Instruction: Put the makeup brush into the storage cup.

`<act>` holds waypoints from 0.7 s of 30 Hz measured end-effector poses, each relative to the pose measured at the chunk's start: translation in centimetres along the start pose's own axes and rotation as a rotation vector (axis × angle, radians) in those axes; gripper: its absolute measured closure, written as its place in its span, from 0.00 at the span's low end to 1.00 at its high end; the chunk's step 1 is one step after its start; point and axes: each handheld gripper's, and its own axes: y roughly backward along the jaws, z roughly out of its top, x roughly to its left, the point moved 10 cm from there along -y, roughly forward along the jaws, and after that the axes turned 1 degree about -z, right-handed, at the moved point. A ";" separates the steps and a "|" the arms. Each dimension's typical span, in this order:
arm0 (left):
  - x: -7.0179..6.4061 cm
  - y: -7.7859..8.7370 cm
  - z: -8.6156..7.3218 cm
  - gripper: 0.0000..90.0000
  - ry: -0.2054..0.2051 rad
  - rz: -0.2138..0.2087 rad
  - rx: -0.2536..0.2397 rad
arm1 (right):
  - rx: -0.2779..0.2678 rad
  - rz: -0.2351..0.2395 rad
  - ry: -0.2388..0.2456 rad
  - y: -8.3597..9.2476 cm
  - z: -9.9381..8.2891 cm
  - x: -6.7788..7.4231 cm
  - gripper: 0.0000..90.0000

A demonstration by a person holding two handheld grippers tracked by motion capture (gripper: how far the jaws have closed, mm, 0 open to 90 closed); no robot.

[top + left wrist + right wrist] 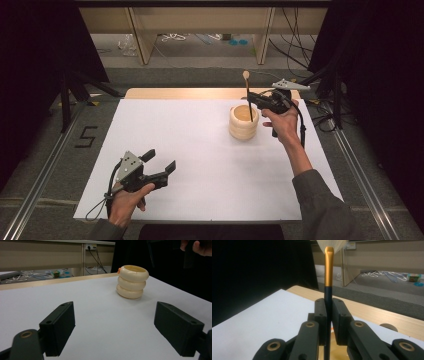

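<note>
Two tools at work, one idle near, one gripping a brush over the cup.

Near left on the white bench [200, 165], the left tool [162, 162] rests with jaws spread wide and nothing between them, well apart from the cup. Far right, the right tool [251, 98] is clamped on a slim brush [247, 95], a dark handle with a gold ferrule and pale bristles on top. Its long axis stands upright, lower end inside the cream, three-ringed cup [243, 125], directly below the tool; the right hand is much nearer, so the coming move looks vertical.
</note>
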 end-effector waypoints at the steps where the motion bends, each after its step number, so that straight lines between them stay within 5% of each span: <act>1: 0.0 0.0 0.0 0.19 -0.001 0.000 0.000 | -0.002 0.001 0.001 -0.1 0.0 -0.1 0.93; 21: 0.0 0.1 0.1 0.19 -0.003 -0.006 -0.005 | -0.015 -0.039 -0.001 -1.1 0.6 -1.4 0.93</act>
